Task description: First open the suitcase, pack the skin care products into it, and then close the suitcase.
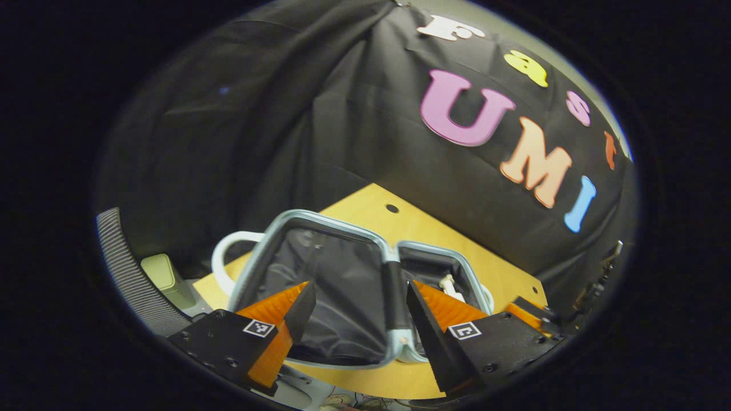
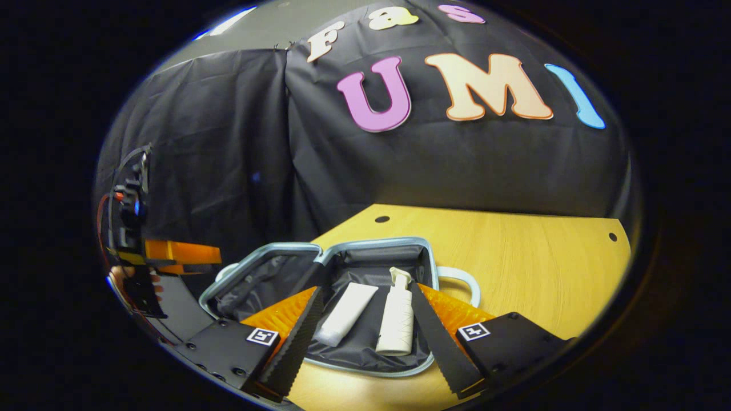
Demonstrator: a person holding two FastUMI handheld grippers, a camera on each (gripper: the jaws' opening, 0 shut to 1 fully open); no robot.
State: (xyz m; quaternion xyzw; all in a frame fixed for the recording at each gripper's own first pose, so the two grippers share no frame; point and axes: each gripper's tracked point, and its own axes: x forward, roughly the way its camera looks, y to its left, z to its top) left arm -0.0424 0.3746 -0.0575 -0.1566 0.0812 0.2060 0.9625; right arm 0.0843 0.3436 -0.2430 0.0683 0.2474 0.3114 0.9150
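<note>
The suitcase (image 2: 320, 297) was found lying open on the desk (image 2: 514, 257). The right gripper (image 2: 365, 337) was held released above its near half, where a tube (image 2: 345, 314) and a pump bottle (image 2: 397, 314) were laid. The left gripper (image 1: 360, 319) was held released over the lining

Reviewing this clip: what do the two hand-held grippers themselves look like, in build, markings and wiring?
Each hand-held gripper, left and right, has two wedge-shaped fingers with ridged, saw-toothed inner faces, mounted on black blocks studded with screws. Each block carries a small square black-and-white tag. In the right gripper view, the left one seen from the side shows a black frame with looping cables.
</note>
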